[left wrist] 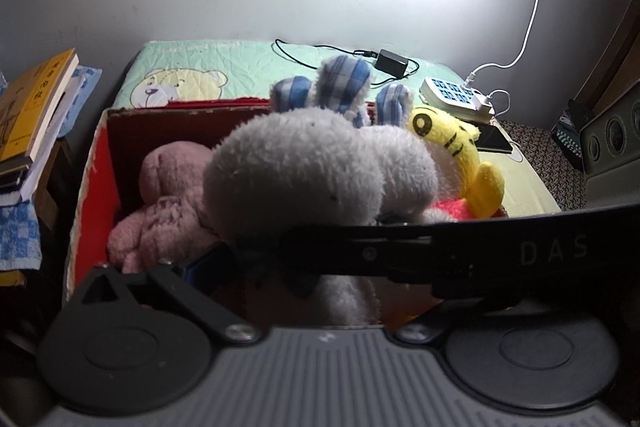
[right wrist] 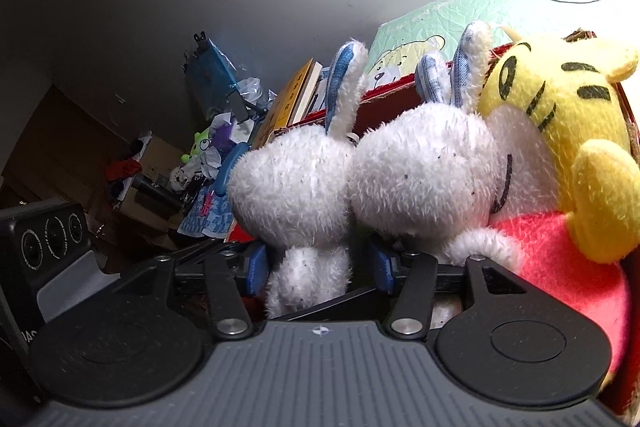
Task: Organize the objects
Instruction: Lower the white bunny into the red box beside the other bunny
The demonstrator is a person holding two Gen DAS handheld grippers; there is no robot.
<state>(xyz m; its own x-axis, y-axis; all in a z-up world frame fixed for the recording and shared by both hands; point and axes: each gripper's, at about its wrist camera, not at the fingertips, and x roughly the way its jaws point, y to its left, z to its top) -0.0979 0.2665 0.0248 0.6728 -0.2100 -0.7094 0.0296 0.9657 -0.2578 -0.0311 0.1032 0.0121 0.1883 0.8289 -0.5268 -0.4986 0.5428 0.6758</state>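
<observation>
The letters "DAS" stand in pale print on a black gripper arm (left wrist: 552,249) that crosses the left wrist view. A yellow book (left wrist: 30,107) at the left edge carries dark characters down its cover, too small to read. No other text is legible.

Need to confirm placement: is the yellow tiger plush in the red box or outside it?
In. The yellow tiger plush sits within the red box's walls, beside the white rabbits.

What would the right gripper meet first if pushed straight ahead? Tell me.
The white plush rabbit: its body already sits between the right gripper's open fingers, so its head is likely met first; the second rabbit sits just beside.
</observation>
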